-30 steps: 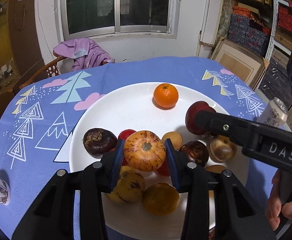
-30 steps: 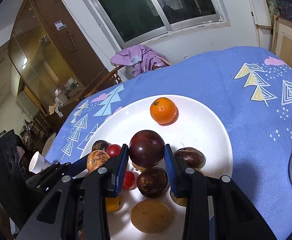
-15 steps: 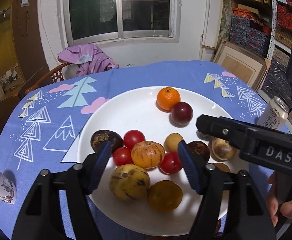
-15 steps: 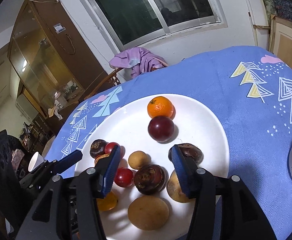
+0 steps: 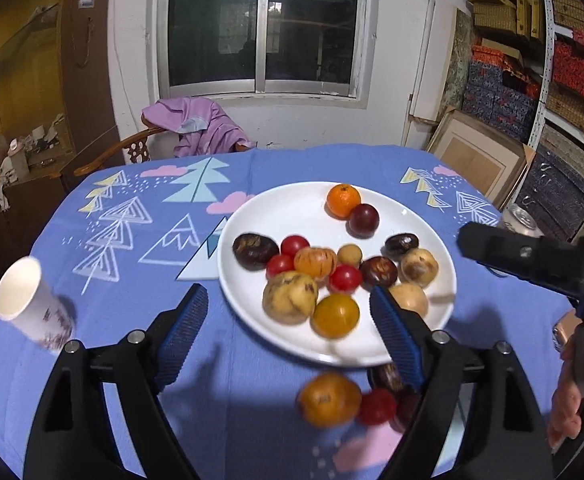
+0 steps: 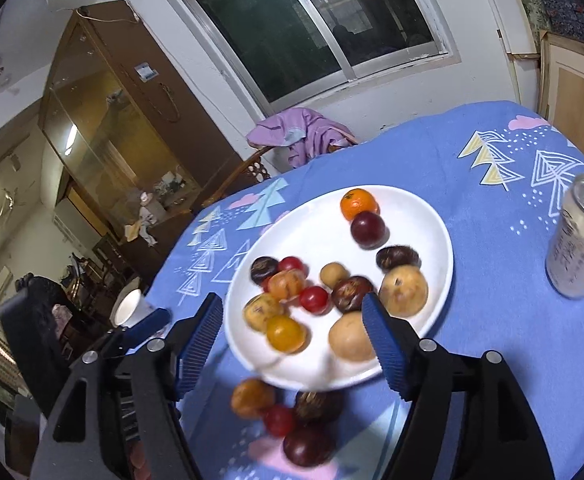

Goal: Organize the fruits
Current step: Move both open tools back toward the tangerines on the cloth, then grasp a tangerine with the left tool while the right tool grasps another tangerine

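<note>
The left gripper (image 5: 287, 312) has just been spreading its fingers and they stand wide apart with nothing pressed between them; the blue pads (image 5: 183, 320) hang over the near rim of the white plate (image 5: 251, 304), one over the blue cloth of the worktop (image 5: 139, 280) just left of the plate, the other above the plate's near right part; the striped orange-red fruit (image 5: 316, 262) lies on the plate beyond the fingertips, apart from both pads, among small red tomatoes (image 5: 344, 278) and a yellow-brown fruit (image 5: 289, 297); an orange-yellow fruit (image 5: 335, 315) lies nearest the gap.

The right gripper (image 6: 292, 320) has likewise just been opening and grips nothing; its fingers (image 6: 384, 340) frame the near half of the plate, the right one in front of a tan round fruit (image 6: 348, 338); the dark red plum (image 6: 368, 229) rests far up the plate, touching or just beside the mandarin (image 6: 359, 203), well clear of the fingers.

Off the plate, on the cloth close under the grippers, lies a blurred cluster: an orange fruit (image 5: 329, 399), a red tomato (image 5: 378, 407) and dark fruits (image 6: 308, 446); a paper cup (image 5: 31, 304) stands at the left, a drinks can (image 6: 580, 236) at the right; a hand (image 5: 572, 404) holds the right gripper's grip.
</note>
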